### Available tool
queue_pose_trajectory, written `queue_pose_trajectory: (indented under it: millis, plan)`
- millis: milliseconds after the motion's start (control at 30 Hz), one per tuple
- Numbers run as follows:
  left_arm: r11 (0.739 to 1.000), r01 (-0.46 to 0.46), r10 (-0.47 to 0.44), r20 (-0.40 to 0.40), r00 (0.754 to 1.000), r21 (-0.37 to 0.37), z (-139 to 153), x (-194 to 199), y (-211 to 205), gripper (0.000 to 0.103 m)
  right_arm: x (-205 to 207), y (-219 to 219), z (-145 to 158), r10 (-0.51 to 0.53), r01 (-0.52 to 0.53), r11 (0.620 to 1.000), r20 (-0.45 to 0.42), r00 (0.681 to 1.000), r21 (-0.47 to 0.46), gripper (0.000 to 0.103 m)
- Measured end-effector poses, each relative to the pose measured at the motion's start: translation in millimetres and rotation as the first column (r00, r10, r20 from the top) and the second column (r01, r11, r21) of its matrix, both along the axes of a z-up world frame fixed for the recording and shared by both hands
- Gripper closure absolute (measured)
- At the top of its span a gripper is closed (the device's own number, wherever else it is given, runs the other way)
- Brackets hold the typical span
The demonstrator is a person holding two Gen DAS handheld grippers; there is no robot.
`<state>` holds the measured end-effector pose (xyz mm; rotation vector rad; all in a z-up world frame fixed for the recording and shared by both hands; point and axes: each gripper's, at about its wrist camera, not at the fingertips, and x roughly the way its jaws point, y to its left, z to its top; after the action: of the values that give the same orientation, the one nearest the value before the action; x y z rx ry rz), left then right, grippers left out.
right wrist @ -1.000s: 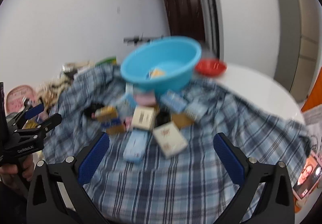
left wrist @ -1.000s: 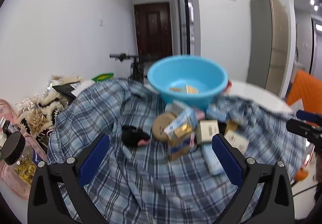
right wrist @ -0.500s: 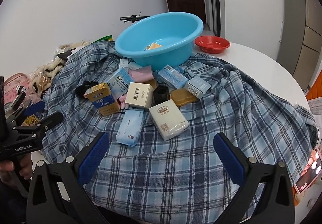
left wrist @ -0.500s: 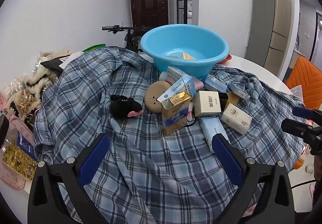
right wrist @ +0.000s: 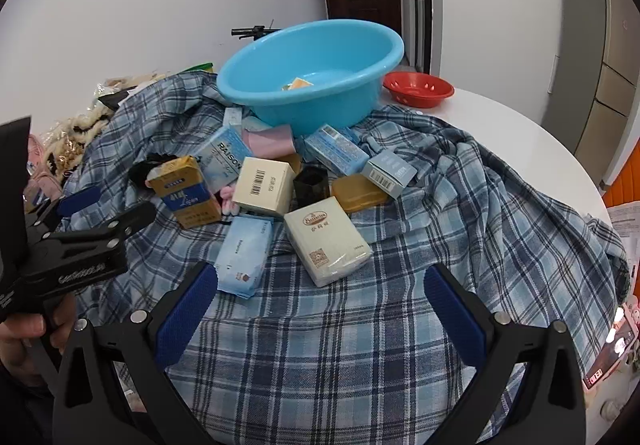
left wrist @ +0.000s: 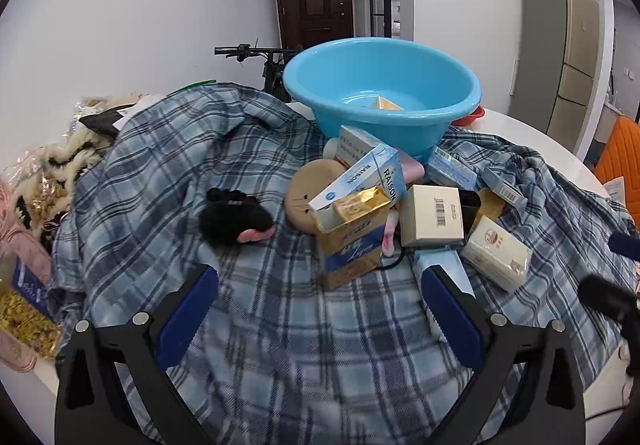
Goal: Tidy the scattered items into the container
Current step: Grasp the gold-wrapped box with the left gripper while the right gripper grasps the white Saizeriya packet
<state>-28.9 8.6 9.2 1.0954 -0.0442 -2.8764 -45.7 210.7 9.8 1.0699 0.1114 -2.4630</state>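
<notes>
Below the blue basin (right wrist: 316, 73), I am bringing both grippers closer to the box pile than a second ago; left gripper (left wrist: 318, 315) and right gripper (right wrist: 320, 309) are spread, empty. Cream tissue pack (right wrist: 327, 241) is lying nearest, so picking is starting.

Blue plastic basin (right wrist: 312, 85) at far centre holding a yellow packet (right wrist: 301, 82), small boxes, tissue packs and a yellow soap bar (right wrist: 358, 192) scattered just near it
</notes>
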Motion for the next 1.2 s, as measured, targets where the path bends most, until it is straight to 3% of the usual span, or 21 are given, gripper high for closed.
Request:
queue_pose_trajectory:
  millis: [167,333,433,767,800,833,900,1033,1200]
  plan:
    - [0.999,-0.022,0.021,0.021,1.0,0.039,-15.3,-27.9,1.9,0.0,-4.0,2.7,-6.5,-0.02,0.02,1.0,0.015,1.0,-0.004,0.0]
    - [0.997,-0.067,0.068,0.022,0.997,-0.024,-28.3,-57.1,5.8,0.0,-5.6,6.8,-11.1,-0.04,0.04,0.999,0.027,0.999,-0.013,0.0]
    - [0.997,-0.08,0.081,0.048,0.996,-0.013,-36.7,-71.7,3.8,0.0,-5.8,8.4,-13.4,-0.045,0.046,0.999,0.035,0.998,-0.016,0.0]
    - [0.997,-0.077,0.079,0.059,0.995,-0.024,-41.2,-80.3,5.6,0.0,-7.5,12.0,-17.0,-0.056,0.057,0.998,0.046,0.997,-0.023,0.0]
    - [0.997,-0.069,0.071,0.055,0.996,-0.021,-40.5,-79.8,6.2,0.005,-7.4,12.0,-17.3,-0.056,0.057,0.998,0.047,0.997,-0.024,0.0]
    - [0.998,-0.055,0.056,0.051,0.997,-0.014,-39.5,-79.0,6.5,0.023,-7.2,11.9,-17.5,-0.055,0.056,0.998,0.048,0.997,-0.024,0.0]
    - [0.999,-0.032,0.033,0.055,0.998,-0.012,-38.9,-79.4,7.9,0.048,-7.0,11.7,-17.3,-0.054,0.056,0.998,0.048,0.997,-0.024,0.0]
    - [0.999,-0.003,0.004,0.031,1.0,-0.041,-35.0,-75.5,11.9,0.05,-7.1,11.7,-17.3,-0.055,0.056,0.998,0.046,0.997,-0.02,0.0]
    - [1.0,0.008,-0.007,0.027,1.0,-0.025,-28.3,-70.7,10.0,0.05,-9.7,9.6,-18.0,-0.05,0.051,0.998,0.052,0.997,-0.02,0.0]
